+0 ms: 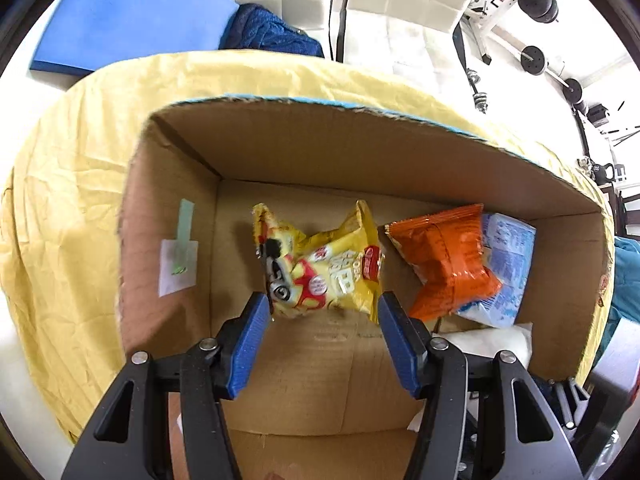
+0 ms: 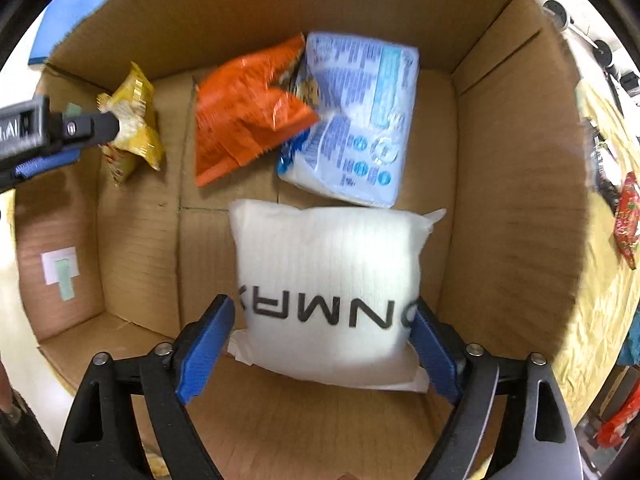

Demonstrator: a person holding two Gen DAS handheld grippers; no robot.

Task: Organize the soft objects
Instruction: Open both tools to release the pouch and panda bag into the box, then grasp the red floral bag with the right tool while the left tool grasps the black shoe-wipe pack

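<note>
A cardboard box [image 1: 280, 148] sits on a yellow cloth. Inside lie a yellow snack bag [image 1: 324, 268], an orange snack bag [image 1: 444, 260], a blue-and-white pack [image 1: 508, 256] and a white soft pack [image 2: 332, 288]. My left gripper [image 1: 322, 312] is open just above the yellow bag, its blue pads to either side of the bag's near edge. My right gripper [image 2: 322, 320] is open, its pads [image 2: 204, 352] astride the white pack, which rests on the box floor. The left gripper also shows in the right wrist view [image 2: 60, 136], over the yellow bag [image 2: 132, 124].
The yellow cloth [image 1: 72, 208] surrounds the box [image 2: 516, 208]. A blue foam mat [image 1: 132, 12] and dark blue fabric [image 1: 268, 32] lie beyond it. Red snack packs [image 2: 626, 220] lie on the cloth to the right of the box. Gym equipment [image 1: 536, 56] stands at the far right.
</note>
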